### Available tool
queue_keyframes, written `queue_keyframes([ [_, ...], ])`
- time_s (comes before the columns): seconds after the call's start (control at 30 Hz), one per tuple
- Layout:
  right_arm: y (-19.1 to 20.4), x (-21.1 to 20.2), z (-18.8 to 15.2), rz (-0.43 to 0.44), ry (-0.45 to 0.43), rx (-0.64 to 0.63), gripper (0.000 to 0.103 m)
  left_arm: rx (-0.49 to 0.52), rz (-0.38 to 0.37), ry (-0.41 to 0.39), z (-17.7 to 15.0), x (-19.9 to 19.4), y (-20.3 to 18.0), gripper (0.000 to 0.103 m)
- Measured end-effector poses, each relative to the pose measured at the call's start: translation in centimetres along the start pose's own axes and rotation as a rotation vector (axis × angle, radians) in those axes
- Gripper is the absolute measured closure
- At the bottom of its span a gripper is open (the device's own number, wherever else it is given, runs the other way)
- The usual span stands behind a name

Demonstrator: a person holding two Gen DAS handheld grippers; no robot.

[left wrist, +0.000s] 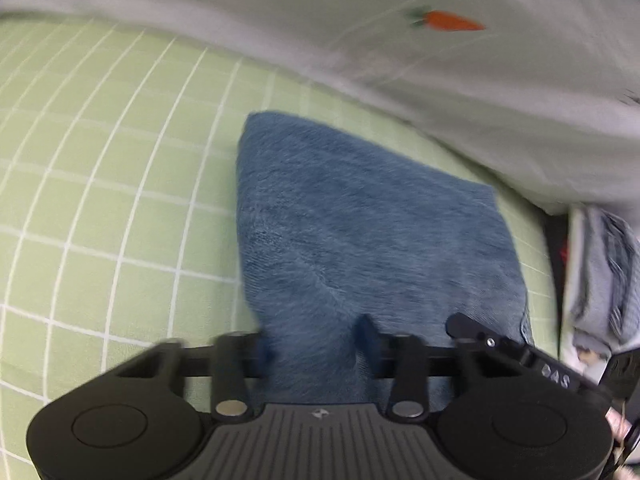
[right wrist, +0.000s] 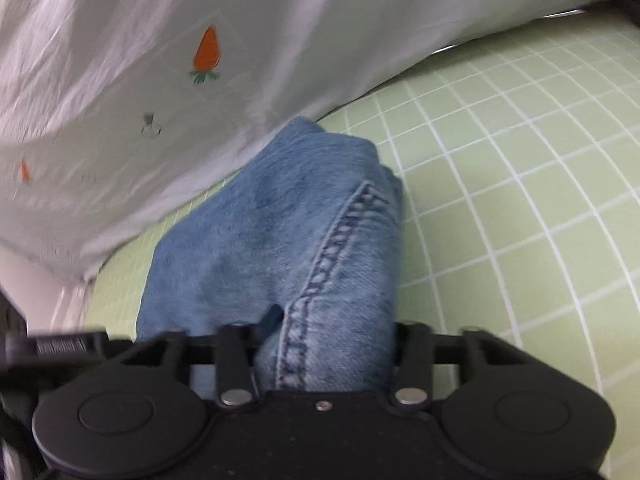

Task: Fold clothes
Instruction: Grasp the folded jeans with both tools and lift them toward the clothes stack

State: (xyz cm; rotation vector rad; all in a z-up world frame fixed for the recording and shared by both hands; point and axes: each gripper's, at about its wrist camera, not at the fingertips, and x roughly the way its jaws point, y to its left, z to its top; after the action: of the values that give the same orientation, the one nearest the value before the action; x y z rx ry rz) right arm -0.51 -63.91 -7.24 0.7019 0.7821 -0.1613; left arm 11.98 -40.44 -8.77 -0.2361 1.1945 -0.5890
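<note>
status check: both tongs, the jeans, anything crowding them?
Left tongs astride the jeans, grip unclear. Right tongs shut on jeans' seamed edge. Jeans bunched on green grid sheet. Carrot-print white cloth touches their far end.

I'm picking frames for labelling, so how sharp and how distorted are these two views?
Left wrist view: motion blur smears the blue garment and white carrot-print cloth; fisheye bends the green checked sheet lines. Right wrist view: sharper, the denim seam stitching is readable, though the white cloth's left edge is soft; the grid curves too. Lighting is even, without glare.

Matt denim jeans, stitched seam
</note>
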Motion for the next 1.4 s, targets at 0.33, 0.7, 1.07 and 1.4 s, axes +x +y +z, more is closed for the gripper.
queue_keyframes([
  [0.33,3.7,-9.9,-5.9,-0.081,-0.104,0.049,0.073,0.082,-0.112,-0.061,-7.2,-8.3,-3.0,0.077],
  [0.7,-1.6,-22.8,-12.5,-0.207,-0.239,0.205,0.074,0.3,-0.242,0.015,-15.3,-9.2,-14.7,0.077],
  [1.07,-19.3,-38.1,-5.0,-0.19,-0.437,0.1,0.074,0.332,-0.378,-0.091,-21.8,-4.4,-36.5,0.077],
  [1.4,-27.5,-46.0,15.0,-0.135,-0.666,-0.213,0.073,0.33,-0.505,-0.357,-12.8,-2.3,-54.1,0.077],
])
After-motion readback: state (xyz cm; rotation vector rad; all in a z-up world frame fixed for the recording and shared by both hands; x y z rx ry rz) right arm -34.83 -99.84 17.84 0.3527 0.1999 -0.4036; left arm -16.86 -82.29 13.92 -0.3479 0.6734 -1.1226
